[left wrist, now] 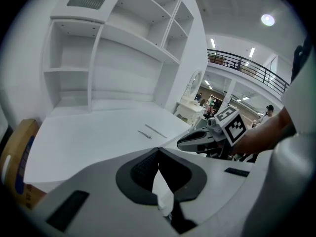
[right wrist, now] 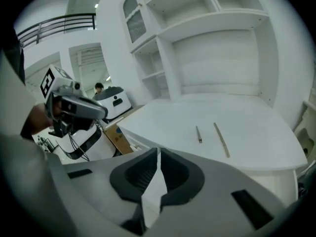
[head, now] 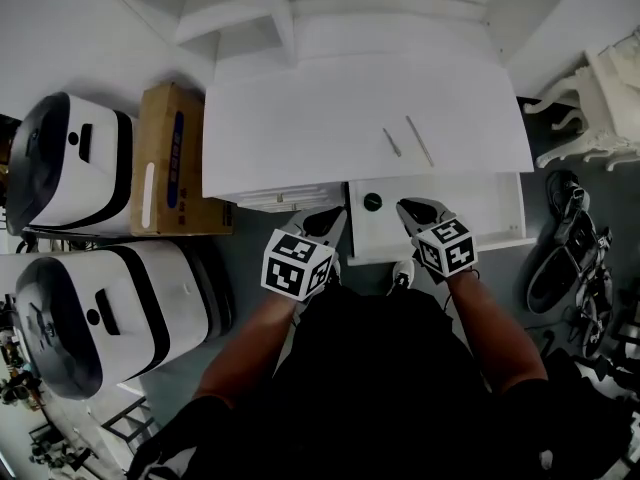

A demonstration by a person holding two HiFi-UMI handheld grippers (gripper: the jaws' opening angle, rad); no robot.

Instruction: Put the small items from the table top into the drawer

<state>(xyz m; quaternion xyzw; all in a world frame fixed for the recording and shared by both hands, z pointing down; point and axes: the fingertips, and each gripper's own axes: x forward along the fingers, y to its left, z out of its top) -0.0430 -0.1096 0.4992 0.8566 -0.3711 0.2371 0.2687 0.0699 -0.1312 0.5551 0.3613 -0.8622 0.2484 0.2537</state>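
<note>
Pressed together tip to tip, with nothing held: left gripper [left wrist: 158, 153], low before the table's front edge, just left of the open drawer [head: 485, 208]; likewise pinched closed and empty: right gripper [right wrist: 158, 154], above the drawer's left part in the head view, near its partner but apart from it. Pulled out under the right part of the table top [head: 300, 128], white inside, with a small dark round thing [head: 372, 202] in its left part; cannot tell what. Lying on the table top toward the right, beyond both grippers: a short thin stick [head: 392, 142] and a longer thin stick [head: 420, 140], close together, not touching. Behind the table, white open shelves [head: 240, 13]. On the floor at left, a cardboard box [head: 180, 158] against the table's side, and two white rounded machines [head: 70, 163]; at right, dark shoes [head: 565, 258].
</note>
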